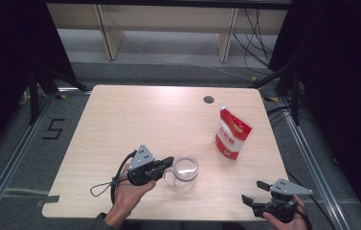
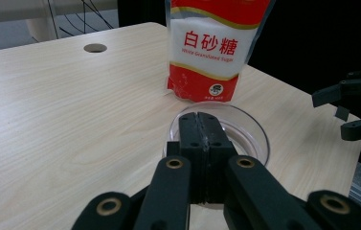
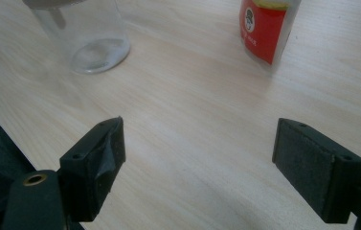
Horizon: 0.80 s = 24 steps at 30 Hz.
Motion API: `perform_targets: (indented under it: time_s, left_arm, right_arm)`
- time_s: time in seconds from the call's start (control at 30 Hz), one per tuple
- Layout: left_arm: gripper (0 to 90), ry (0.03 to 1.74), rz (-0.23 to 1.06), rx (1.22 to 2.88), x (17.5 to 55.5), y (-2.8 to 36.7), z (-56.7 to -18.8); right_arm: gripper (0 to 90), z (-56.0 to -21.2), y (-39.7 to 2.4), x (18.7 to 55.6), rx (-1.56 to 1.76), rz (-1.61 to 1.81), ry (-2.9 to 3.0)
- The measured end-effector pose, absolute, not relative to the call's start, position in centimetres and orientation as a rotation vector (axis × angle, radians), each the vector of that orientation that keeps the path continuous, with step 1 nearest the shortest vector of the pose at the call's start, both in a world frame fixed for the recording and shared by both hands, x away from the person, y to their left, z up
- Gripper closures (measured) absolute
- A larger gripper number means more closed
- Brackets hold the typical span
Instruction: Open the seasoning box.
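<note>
Light wood table [image 1: 120, 120], dark curtains behind, cable hole at far edge. Clear glass cup [image 1: 186, 170] near front edge, left of and nearer than red-white sugar pouch [image 1: 232, 133]; left gripper [image 1: 167, 164] pinched together on cup handle, it seems, jaws meeting over cup in left gripper view; right gripper [image 1: 253, 191] spread wide, idle, well right of cup. Probably rigid, slick, breakable, fairly light; best taken by handle, squeezed firmly but gently.

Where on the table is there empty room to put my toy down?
The table is bare left of the sugar bag, from the glass cup to the far edge. It's crowded at the near edge, around the cup and left gripper.
</note>
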<state>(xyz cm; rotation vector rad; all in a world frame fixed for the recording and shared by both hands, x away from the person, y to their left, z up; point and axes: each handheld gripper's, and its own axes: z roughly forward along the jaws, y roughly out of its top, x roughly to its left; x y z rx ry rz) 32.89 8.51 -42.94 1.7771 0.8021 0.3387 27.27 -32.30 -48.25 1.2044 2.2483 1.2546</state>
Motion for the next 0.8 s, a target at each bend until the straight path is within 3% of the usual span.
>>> perform_targets:
  time_s: [0.8]
  left_arm:
    - [88.7,0.840,0.373,1.806,32.9,8.9,-44.9]
  right_arm:
    - [19.9,-48.1,-31.8,27.2,1.171,1.245,2.258]
